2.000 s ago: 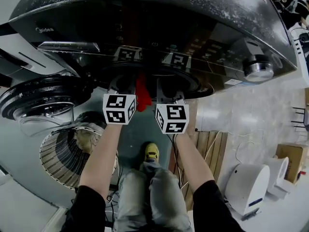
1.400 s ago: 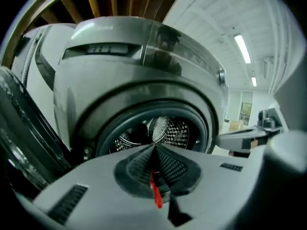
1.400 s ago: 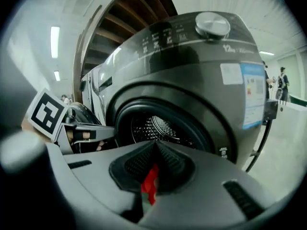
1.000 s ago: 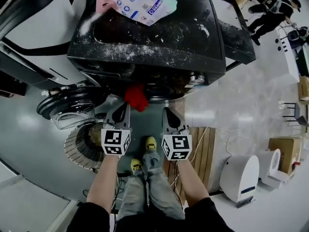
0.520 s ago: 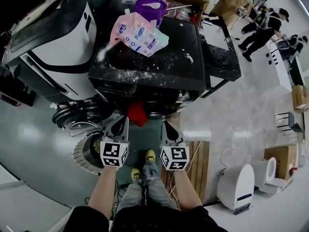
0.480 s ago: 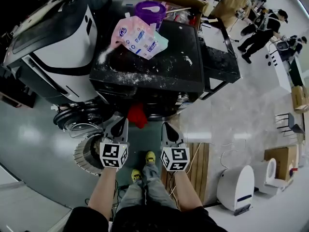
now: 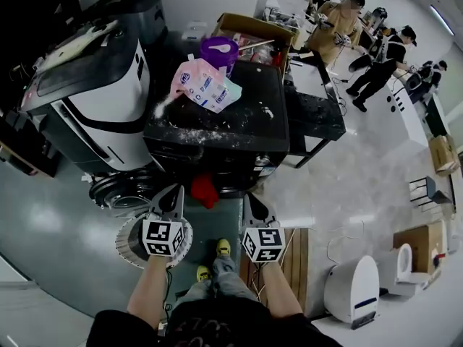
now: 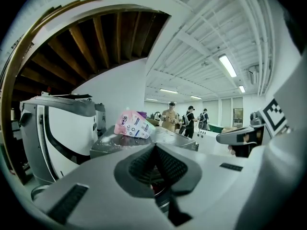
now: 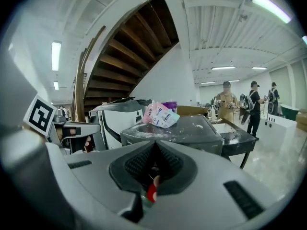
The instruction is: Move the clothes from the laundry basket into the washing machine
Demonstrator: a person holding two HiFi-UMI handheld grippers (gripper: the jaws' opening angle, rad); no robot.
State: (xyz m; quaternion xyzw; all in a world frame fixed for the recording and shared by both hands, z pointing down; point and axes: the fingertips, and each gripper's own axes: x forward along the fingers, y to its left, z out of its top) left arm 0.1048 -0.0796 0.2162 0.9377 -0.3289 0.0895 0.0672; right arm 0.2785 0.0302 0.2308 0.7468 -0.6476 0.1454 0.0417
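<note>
- Red cloth [image 7: 205,191] sits at the front opening of the washing machine [image 7: 224,132], just below centre of the head view, and hangs a little out of the drum mouth
- Washing machine: dark, its top dusted with white powder; its round door [image 7: 116,191] stands swung open to the left of the opening
- Laundry basket [image 7: 128,244], pale and slatted, is on the floor at lower left of centre, below the open door; the marker cube of the left gripper covers part of it
- Left gripper [image 7: 176,189] is just left of the red cloth and apart from it; in the left gripper view its ribbed pads [image 8: 169,165] meet along one line, closed on nothing
- Right gripper [image 7: 249,196] is just right of the cloth, also apart from it; its pads [image 9: 169,166] are pressed together with nothing gripped, and a sliver of red shows low behind them
- Pink printed pouch [image 7: 205,86] lies on the machine's top toward the upper left, with a purple tub [image 7: 219,48] just behind it
- Big white and black appliance [image 7: 94,100] stands beside the machine at upper left
- Several people [image 7: 340,22] stand in the upper right, well apart from the machine
</note>
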